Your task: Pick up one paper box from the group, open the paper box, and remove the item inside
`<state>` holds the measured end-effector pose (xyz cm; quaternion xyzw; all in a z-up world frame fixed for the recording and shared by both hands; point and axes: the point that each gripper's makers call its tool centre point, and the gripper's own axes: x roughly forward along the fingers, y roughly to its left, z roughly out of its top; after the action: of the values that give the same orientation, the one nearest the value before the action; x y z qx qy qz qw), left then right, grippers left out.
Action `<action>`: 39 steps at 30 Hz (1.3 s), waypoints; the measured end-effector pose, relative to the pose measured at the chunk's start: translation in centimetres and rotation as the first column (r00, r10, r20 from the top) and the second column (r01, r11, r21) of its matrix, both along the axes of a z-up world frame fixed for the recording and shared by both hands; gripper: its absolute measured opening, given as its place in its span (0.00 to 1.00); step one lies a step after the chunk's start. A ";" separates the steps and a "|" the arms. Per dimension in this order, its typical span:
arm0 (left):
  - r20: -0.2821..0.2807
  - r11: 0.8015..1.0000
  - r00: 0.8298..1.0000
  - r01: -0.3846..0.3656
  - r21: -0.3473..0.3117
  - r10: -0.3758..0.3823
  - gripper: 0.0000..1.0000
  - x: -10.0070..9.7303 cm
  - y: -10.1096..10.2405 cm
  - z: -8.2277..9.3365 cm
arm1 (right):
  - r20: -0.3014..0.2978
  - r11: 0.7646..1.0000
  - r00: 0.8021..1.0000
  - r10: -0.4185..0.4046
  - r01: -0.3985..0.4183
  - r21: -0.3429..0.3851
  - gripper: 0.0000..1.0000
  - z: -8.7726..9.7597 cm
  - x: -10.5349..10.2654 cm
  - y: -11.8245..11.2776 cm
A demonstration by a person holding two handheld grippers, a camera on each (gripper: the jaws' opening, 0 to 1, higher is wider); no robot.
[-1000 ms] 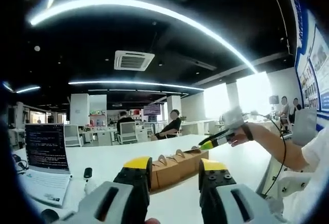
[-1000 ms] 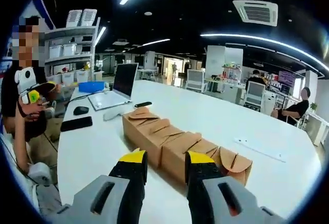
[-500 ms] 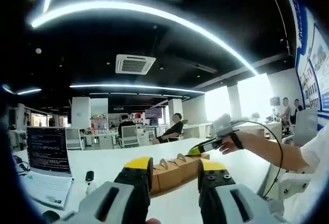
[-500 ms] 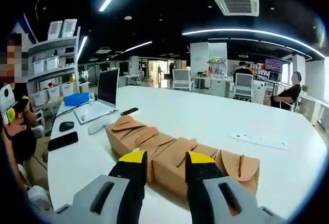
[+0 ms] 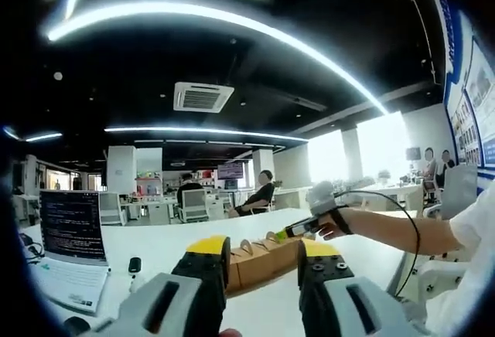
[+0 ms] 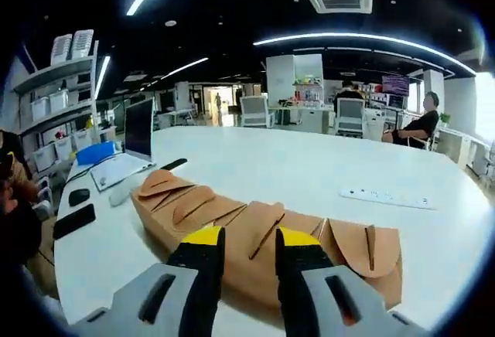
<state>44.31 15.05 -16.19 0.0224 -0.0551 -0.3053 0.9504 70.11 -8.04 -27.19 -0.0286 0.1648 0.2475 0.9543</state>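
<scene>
Fingers spread on our left gripper [image 5: 263, 253], nothing held; paper boxes [image 5: 259, 253] sit in a row on the white tabletop [image 5: 155, 240] just beyond. Right gripper [image 6: 249, 238] hovers close over the row, likewise parted and empty. We judge we're at the approach: next, close on one box.

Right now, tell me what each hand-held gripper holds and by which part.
Nothing is held. The left hand-held gripper and right hand-held gripper are both open, short of the row of paper boxes.
</scene>
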 end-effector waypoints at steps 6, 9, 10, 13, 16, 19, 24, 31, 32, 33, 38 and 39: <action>-0.001 1.000 1.000 -0.001 -0.002 0.001 0.36 0.0 0.0 -0.1 | -0.016 0.999 0.999 -0.034 0.035 0.039 0.25 -0.1 0.4 0.1; -0.003 1.000 1.000 -0.001 0.003 0.001 0.36 0.1 0.0 -0.2 | -0.022 0.999 0.999 -0.043 0.044 0.025 0.23 -0.3 0.5 0.2; -0.003 1.000 1.000 0.002 0.004 -0.002 0.36 0.0 -0.1 -0.2 | -0.024 0.998 0.998 -0.052 0.053 0.021 0.21 -0.4 0.6 0.0; -0.001 1.000 1.000 0.003 0.001 -0.003 0.36 0.0 -0.1 -0.1 | -0.050 0.997 0.997 -0.065 0.067 0.036 0.20 -0.8 0.8 0.0; -0.001 1.000 1.000 0.004 0.007 -0.004 0.36 0.0 -0.1 -0.2 | -0.052 0.997 0.996 -0.074 0.075 0.026 0.19 -1.0 0.8 -0.1; 0.001 1.000 1.000 0.003 0.001 -0.003 0.36 0.0 -0.1 -0.1 | -0.053 0.997 0.996 -0.074 0.075 0.025 0.19 -1.1 0.7 0.0; -0.003 1.000 1.000 0.000 0.002 0.000 0.36 0.2 0.1 -0.3 | -0.052 0.997 0.996 -0.074 0.075 0.023 0.17 -1.0 0.5 0.2; -0.001 1.000 1.000 0.000 0.002 0.000 0.36 0.1 0.1 -0.3 | -0.054 0.996 0.995 -0.084 0.084 0.009 0.10 -1.2 0.2 0.2; 0.000 1.000 1.000 0.000 0.001 0.000 0.36 0.1 0.1 -0.3 | -0.054 0.996 0.995 -0.086 0.087 0.008 0.08 -1.2 0.2 0.2; -0.002 1.000 1.000 0.000 0.005 0.000 0.36 0.1 0.1 -0.3 | -0.055 0.996 0.994 -0.092 0.093 0.013 0.08 -1.2 0.2 0.1; -0.005 1.000 1.000 -0.002 0.004 0.003 0.36 0.3 0.2 -0.4 | -0.068 0.994 0.993 -0.100 0.102 0.027 0.07 -1.3 -0.2 0.1; -0.005 1.000 1.000 -0.002 0.006 0.002 0.36 0.3 0.1 -0.4 | -0.067 0.994 0.993 -0.100 0.102 0.029 0.07 -1.2 -0.2 0.1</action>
<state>44.58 15.19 -16.61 0.0246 -0.0518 -0.3045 0.9508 69.88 -7.92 -28.43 0.0033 0.1933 0.2024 0.9600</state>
